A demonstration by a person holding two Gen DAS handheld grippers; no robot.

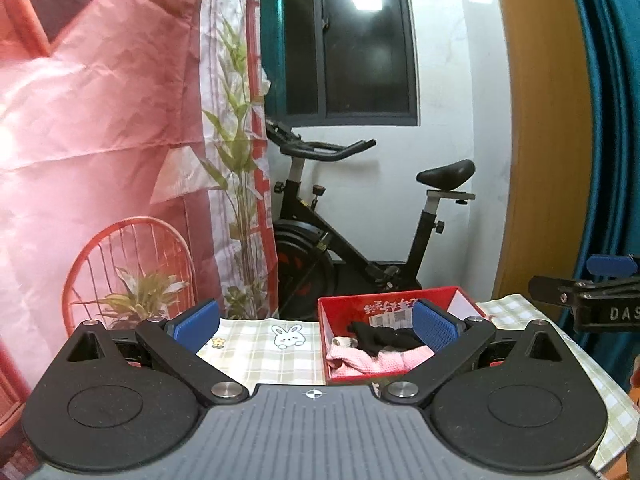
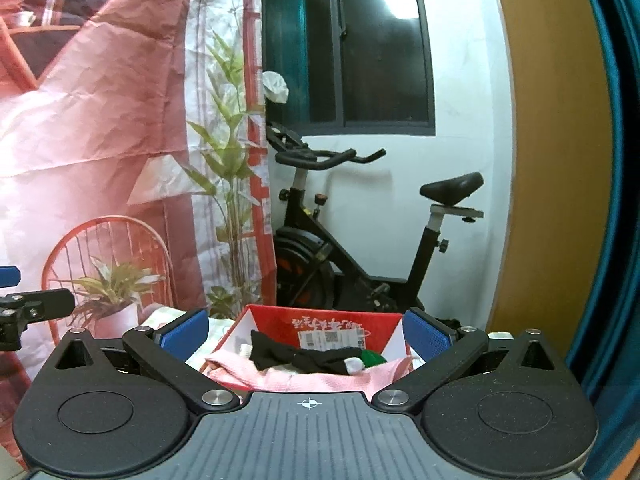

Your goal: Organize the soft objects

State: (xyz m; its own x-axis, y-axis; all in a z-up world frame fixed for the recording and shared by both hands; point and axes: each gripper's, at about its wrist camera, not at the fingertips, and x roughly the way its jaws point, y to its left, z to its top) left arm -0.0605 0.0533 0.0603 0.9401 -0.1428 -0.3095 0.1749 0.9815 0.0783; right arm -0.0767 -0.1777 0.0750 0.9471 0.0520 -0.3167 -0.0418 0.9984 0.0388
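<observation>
Above the red box (image 2: 320,326), both hand-held grippers empty.

Left hand-held gripper (image 1: 316,324) and right hand-held gripper (image 2: 306,330) gape open; pink cloth (image 2: 304,380) and black sock (image 2: 304,358) lie inside, so sorting looks nearly finished; next I'd check the surface (image 1: 256,354) for strays.

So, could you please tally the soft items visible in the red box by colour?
Pink cloth: 1
Black sock-like items: 1 bundle; separate pieces cannot be told apart
White piece: 1
Green piece: 1
Total: 4 visible colour groups in the red box; anything underneath is hidden.
</observation>
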